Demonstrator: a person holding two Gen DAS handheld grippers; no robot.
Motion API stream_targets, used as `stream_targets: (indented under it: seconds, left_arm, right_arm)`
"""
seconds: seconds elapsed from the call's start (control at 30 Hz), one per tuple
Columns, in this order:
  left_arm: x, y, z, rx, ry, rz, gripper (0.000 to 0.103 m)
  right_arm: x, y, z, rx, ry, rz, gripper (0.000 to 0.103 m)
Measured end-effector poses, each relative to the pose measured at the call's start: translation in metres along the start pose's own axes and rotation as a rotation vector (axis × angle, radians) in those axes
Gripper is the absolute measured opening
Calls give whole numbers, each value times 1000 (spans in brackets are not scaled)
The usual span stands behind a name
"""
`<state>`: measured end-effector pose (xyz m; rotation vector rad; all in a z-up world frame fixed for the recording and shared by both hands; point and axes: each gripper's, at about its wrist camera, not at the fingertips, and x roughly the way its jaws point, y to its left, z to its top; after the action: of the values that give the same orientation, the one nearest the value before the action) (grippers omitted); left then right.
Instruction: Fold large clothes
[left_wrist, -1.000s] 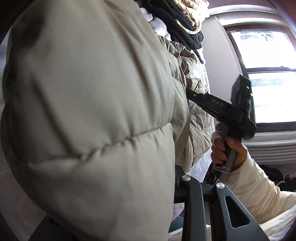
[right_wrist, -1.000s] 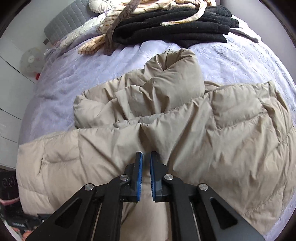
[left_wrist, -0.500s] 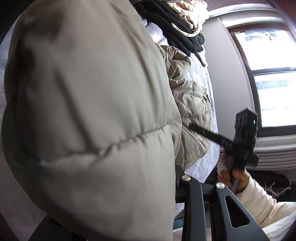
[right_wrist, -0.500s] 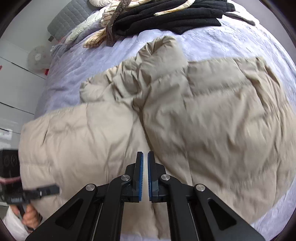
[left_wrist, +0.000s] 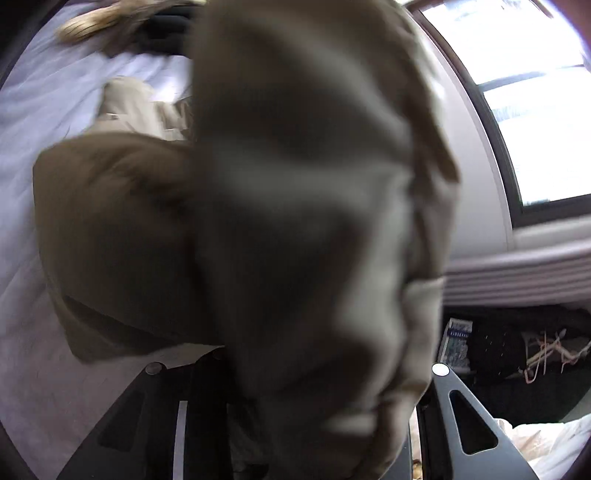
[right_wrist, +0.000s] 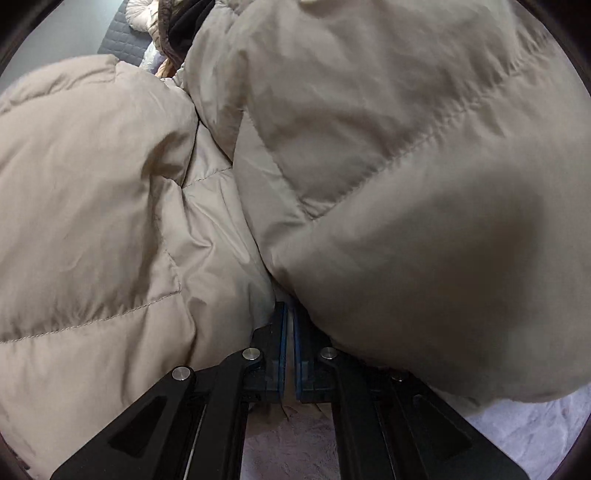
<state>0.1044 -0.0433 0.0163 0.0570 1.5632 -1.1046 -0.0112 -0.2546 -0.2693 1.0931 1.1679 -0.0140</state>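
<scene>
A beige puffer jacket (right_wrist: 369, 147) fills the right wrist view, bunched on the pale bed cover (right_wrist: 535, 435). My right gripper (right_wrist: 290, 325) has its blue-padded jaws nearly together, pushed into the fold between two jacket panels; I cannot tell whether fabric is pinched. In the left wrist view the same jacket (left_wrist: 295, 221) hangs blurred right in front of the lens. It drapes between the arms of my left gripper (left_wrist: 314, 387), whose fingertips are hidden by the fabric.
A pile of dark and cream clothes (left_wrist: 122, 18) lies at the far end of the bed (left_wrist: 44, 92). A window (left_wrist: 535, 92) and a radiator (left_wrist: 517, 273) are at the right, with clutter on the floor below (left_wrist: 517, 350).
The right gripper has dropped from above the spread jacket down into its folds. The left gripper has swung with the jacket; the right hand and its gripper have left its view.
</scene>
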Motion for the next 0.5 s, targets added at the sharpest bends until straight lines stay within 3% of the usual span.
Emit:
stream_targets:
  seconds: [0.13, 0.23, 0.27, 0.37, 0.4, 0.43, 0.47, 0.5]
  left_arm:
    - [46, -44, 25, 119, 43, 62, 36]
    - [71, -57, 40, 136, 55, 35, 60]
    - [79, -58, 45, 133, 60, 22, 67]
    - [106, -59, 57, 121, 68, -1, 68]
    - [115, -58, 60, 113, 73, -5, 73]
    - [125, -56, 63, 99, 75, -20, 78]
    - [131, -55, 64, 93, 70, -35, 84]
    - [135, -55, 64, 93, 64, -42, 84]
  right_arm:
    - [-19, -14, 8, 66, 28, 93, 0]
    - [-64, -28, 6, 72, -25, 126, 1]
    - [-81, -35, 4, 75, -53, 115, 1]
    - [-127, -53, 1, 79, -134, 33, 4]
    - [-140, -58, 1, 80, -156, -1, 6]
    - [-151, -62, 0, 81, -176, -38, 16]
    - [-162, -65, -2, 80, -197, -70, 33]
    - [-172, -66, -3, 77, -218, -94, 43]
